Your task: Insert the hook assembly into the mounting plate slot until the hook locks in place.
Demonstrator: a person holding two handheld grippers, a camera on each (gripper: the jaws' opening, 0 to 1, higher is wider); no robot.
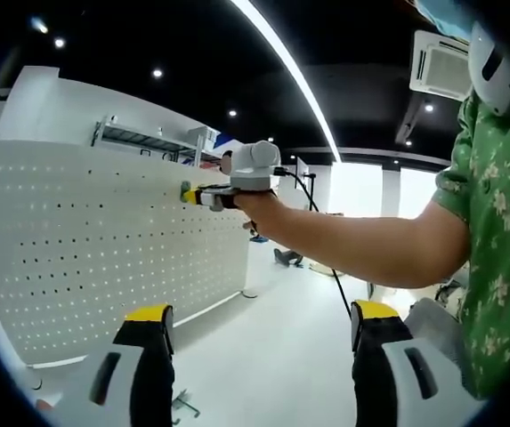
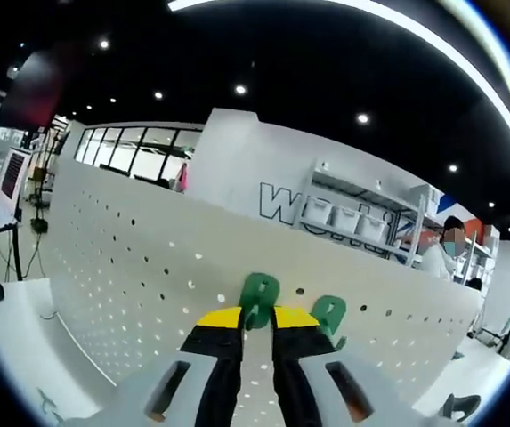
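In the right gripper view, the right tongs [image 2: 256,322] lie nearest the camera: 2 yellow-tipped jaws drawn close together and clenched on the green hook assembly [image 2: 260,299]. The hook's rounded upper lobe stands just beyond the jaw tips and sits against the face of the white perforated mounting plate [image 2: 130,267]. A second green hook [image 2: 327,316] sits on the same plate, just beside the first, next to the far jaw tip. Whether either hook is fully seated in a plate hole cannot be told.

In the left gripper view, the left tongs [image 1: 259,313] rise from the bottom edge with the 2 yellow-tipped jaws set wide apart and nothing between them; they are released. They are held well apart from the mounting plate [image 1: 103,231], which stands upright beyond them.

Also in the left gripper view, the right tongs [image 1: 192,195] appear at the upper edge region of the plate, held by a hand [image 1: 255,206] at the end of a bare forearm. The yellow jaw tips press toward the plate face, with a small green part of the hook assembly [image 1: 184,190] showing at the tips, touching the plate.

Relative to the mounting plate, a white wall with shelving [image 2: 352,213] rises behind it, and a person in a green floral shirt [image 1: 495,231] stands in front of it, well apart from its face.
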